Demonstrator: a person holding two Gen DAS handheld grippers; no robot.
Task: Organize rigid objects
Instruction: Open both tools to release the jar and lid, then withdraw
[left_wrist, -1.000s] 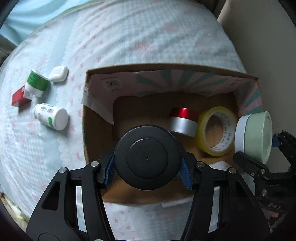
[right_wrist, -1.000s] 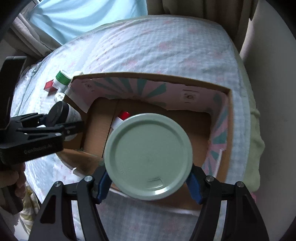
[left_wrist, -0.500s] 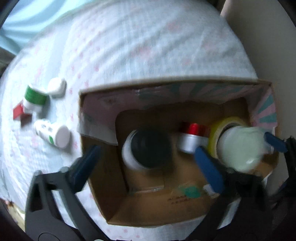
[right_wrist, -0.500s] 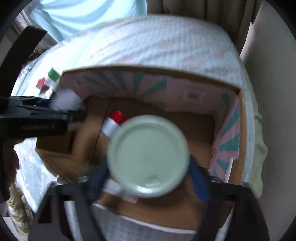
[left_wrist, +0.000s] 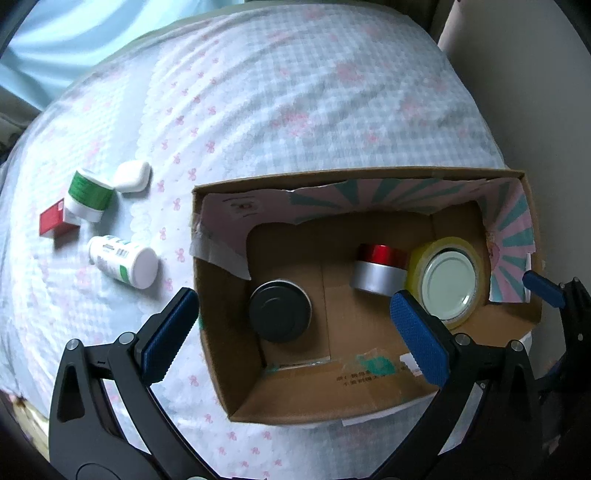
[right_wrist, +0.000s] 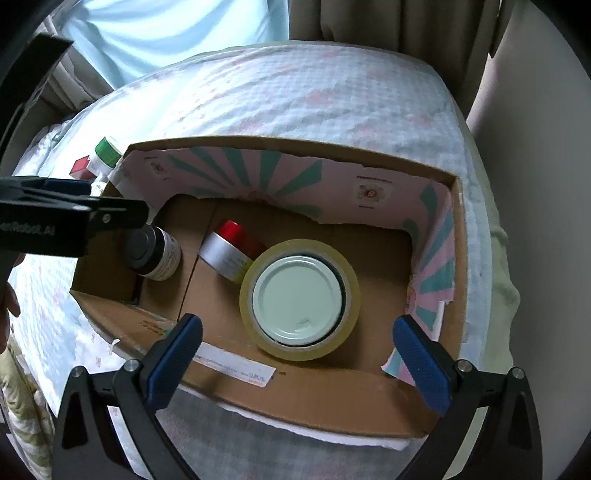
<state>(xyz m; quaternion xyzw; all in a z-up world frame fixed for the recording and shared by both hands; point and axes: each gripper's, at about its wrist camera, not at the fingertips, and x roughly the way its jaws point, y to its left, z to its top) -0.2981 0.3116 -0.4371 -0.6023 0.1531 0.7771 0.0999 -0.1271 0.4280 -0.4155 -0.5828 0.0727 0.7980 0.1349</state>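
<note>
step: both jars sit loose in the cardboard box (left_wrist: 229, 387).
left claw (left_wrist: 291, 343): spread, empty, above black-lid jar (left_wrist: 279, 315).
right claw (right_wrist: 299, 354): spread, empty, above pale-lid jar (right_wrist: 297, 302) inside tape roll (right_wrist: 255, 277).
next: white bottle (left_wrist: 123, 266) on bed, 10 o'clock of box.

I see the box (left_wrist: 369, 402) resting on the bed (left_wrist: 295, 110). Inside it, the jar (left_wrist: 280, 317) stands at the left, the tin (left_wrist: 376, 271) lies near the middle, and the tape roll (right_wrist: 299, 299) lies at the right with the lidded jar (right_wrist: 299, 298) standing inside its ring. Left of the box, two bottles (left_wrist: 123, 261) (left_wrist: 89, 194), a small case (left_wrist: 132, 177) and a small carton (left_wrist: 55, 223) lie on the bed.
</note>
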